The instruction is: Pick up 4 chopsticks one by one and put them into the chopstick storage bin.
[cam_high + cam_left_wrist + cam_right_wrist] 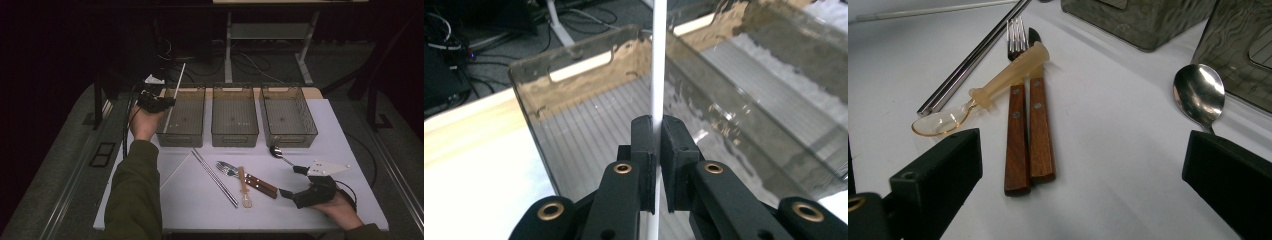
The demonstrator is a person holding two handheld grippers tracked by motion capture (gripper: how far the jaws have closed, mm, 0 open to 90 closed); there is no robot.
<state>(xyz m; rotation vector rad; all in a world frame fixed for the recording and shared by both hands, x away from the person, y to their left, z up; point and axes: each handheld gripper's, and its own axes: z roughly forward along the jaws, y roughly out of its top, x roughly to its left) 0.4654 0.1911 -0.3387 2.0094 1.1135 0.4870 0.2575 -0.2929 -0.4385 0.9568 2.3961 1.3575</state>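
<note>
Looking from the high view: my left gripper (161, 101) grasps a white chopstick (174, 96) over the left bin (186, 134), at its left wall; bare tabletop (320, 145) lies right of that bin.
Left gripper view: my pads (644, 145) clamp the chopstick (658, 60) above the bin (574, 65).
Right gripper view: my right gripper (1083, 165) stands wide open, grasping nothing, with knife (1040, 130), fork (1015, 125), plastic spoon (993, 85) and metal spoon (1199, 92) ahead.

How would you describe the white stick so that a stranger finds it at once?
Start at the three clear bins; take the left bin. Above its near left corner, the left hand-held gripper pinches a thin white stick. Unlike the cutlery lying flat, it stands tilted in the air.
</note>
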